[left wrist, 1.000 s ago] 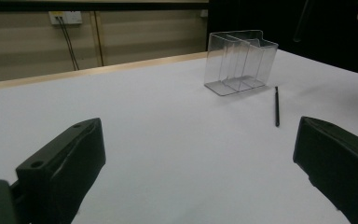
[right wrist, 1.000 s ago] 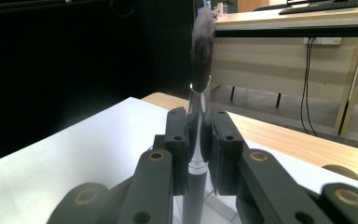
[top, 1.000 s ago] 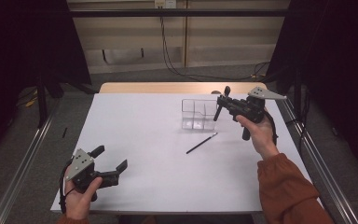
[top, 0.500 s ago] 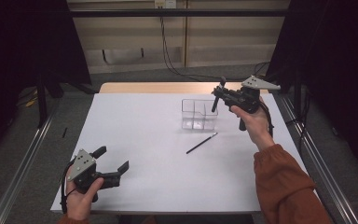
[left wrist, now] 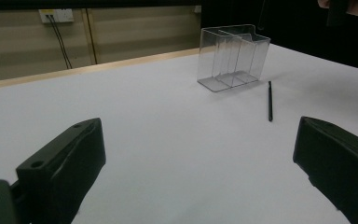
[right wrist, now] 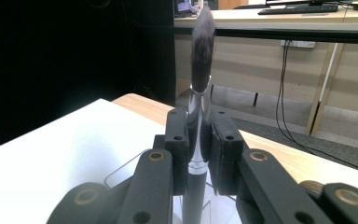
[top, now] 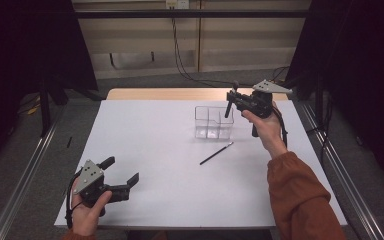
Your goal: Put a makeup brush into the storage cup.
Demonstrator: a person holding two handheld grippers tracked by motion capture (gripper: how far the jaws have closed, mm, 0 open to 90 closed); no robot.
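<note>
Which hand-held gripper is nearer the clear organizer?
Right. The right hand-held gripper, clamping a makeup brush, hovers just above the clear organizer; the left hand-held gripper sits far back.

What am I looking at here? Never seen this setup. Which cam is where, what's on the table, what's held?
No robot arm: a person holds a two-jaw gripper in each hand. The high view looks down from above the person's side of the white table. Each other view comes from a camera riding on one gripper, looking along its black jaws. On the table stand a clear plastic organizer with compartments and, nearer the person, a thin black brush lying flat. The right gripper, raised by the organizer, is clamped on a makeup brush, bristles up. The left gripper hangs open near the table's front left, holding nothing.
</note>
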